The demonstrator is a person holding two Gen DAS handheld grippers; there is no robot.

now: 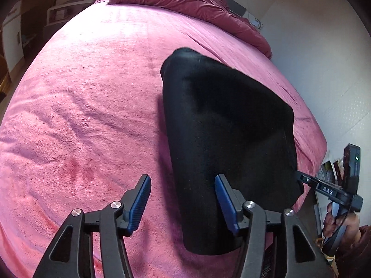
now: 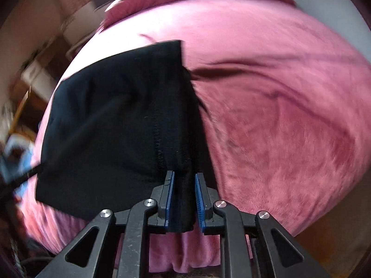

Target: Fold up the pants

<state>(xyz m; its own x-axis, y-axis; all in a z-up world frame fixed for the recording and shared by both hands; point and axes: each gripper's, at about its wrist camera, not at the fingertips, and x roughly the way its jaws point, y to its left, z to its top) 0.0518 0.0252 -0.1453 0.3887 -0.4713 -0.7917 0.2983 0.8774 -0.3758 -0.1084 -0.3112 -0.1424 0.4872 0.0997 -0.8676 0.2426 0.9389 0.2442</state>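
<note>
We see folded black pants [image 1: 222, 134] on the pink bed [image 1: 92, 106], long axis running away from us, right gripper [image 2: 184, 199] jaws clamped on their near edge, left gripper [image 1: 183, 203] jaws spread, duvet [image 1: 185, 2] bunched at the far end.

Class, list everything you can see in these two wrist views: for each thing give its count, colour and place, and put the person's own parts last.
Pants: one, black, folded, lying on the bed near its edge.
Blanket: one, pink, fleecy, covering the bed.
Duvet: one, dark red, bunched at the far end of the bed.
Furniture: pale shelves or cabinets beyond the bed, too blurred to count.
Wall: white, beside the bed.
Left tongs: black with blue pads, open, empty, over the near edge of the pants.
Right tongs: black with blue pads, shut on a corner of the pants.
Right hand: one, gripping the handle of the right tongs.
</note>
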